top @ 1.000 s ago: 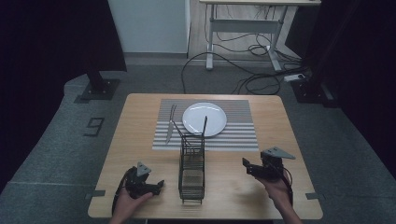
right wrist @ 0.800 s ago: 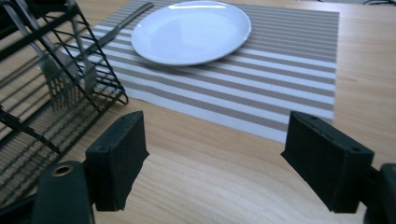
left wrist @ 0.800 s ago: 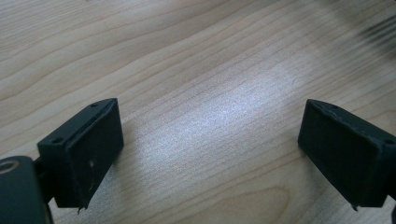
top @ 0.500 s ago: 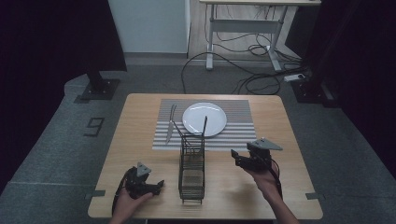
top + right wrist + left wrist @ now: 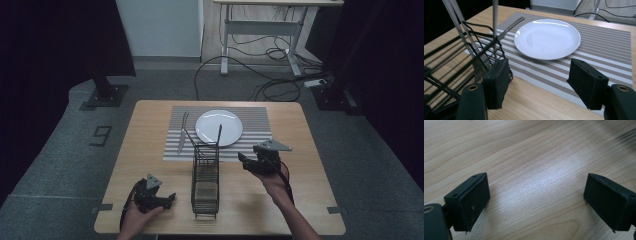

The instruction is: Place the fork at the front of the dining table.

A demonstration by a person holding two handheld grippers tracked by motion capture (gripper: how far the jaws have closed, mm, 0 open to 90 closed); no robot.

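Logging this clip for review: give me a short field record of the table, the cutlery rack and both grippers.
table: wooden table bearing a striped placemat
plate: white plate, empty, on the placemat
rack: black wire rack with cutlery standing in it
loose cutlery: fork lying left of the plate
left gripper: open, low over bare wood
right gripper: open, jaws have just been closing, nothing between them, beside the rack

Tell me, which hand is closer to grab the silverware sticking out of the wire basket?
Probably the right gripper: its open fingers hover beside the wire basket near the utensils. The left gripper sits farther back.
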